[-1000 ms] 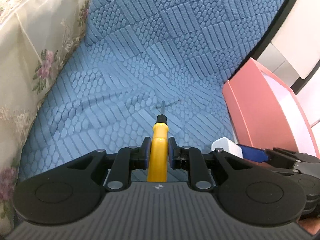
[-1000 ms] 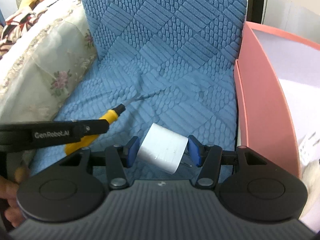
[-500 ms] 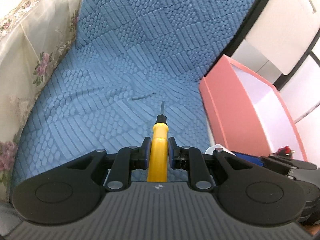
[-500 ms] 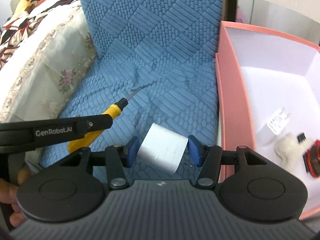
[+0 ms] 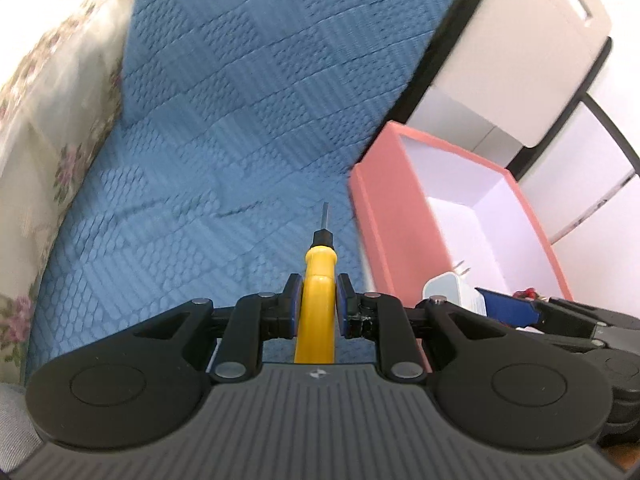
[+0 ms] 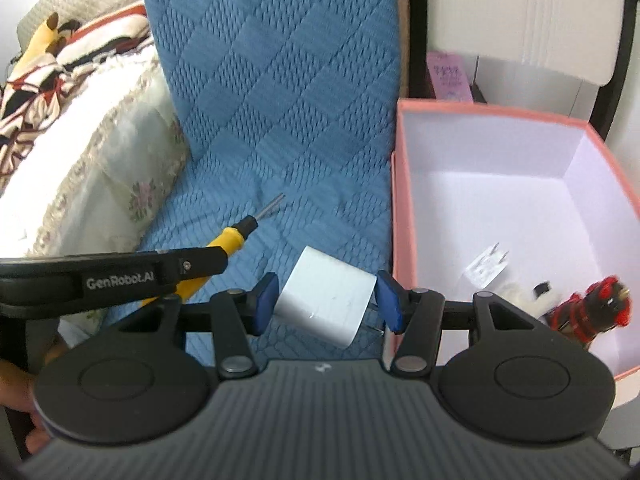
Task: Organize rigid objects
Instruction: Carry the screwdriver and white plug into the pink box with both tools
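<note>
My left gripper (image 5: 317,298) is shut on a yellow-handled screwdriver (image 5: 318,276), held above the blue quilted cushion (image 5: 224,128) with its tip pointing forward. The screwdriver also shows in the right wrist view (image 6: 232,238). My right gripper (image 6: 328,298) is shut on a white charger plug (image 6: 326,298), held above the cushion just left of the pink box (image 6: 394,216). The box also shows in the left wrist view (image 5: 392,208). It holds another white plug (image 6: 486,268), a white fluffy item (image 6: 516,294) and a red-and-black item (image 6: 596,308).
A floral cream cushion (image 6: 100,168) lies to the left of the blue cushion. White furniture with a black frame (image 5: 516,52) stands behind the box. A pink carton (image 6: 448,76) stands behind the box's far wall.
Both grippers have lifted and moved right toward the pink box, still holding their objects. The inside of the box has come into view.
</note>
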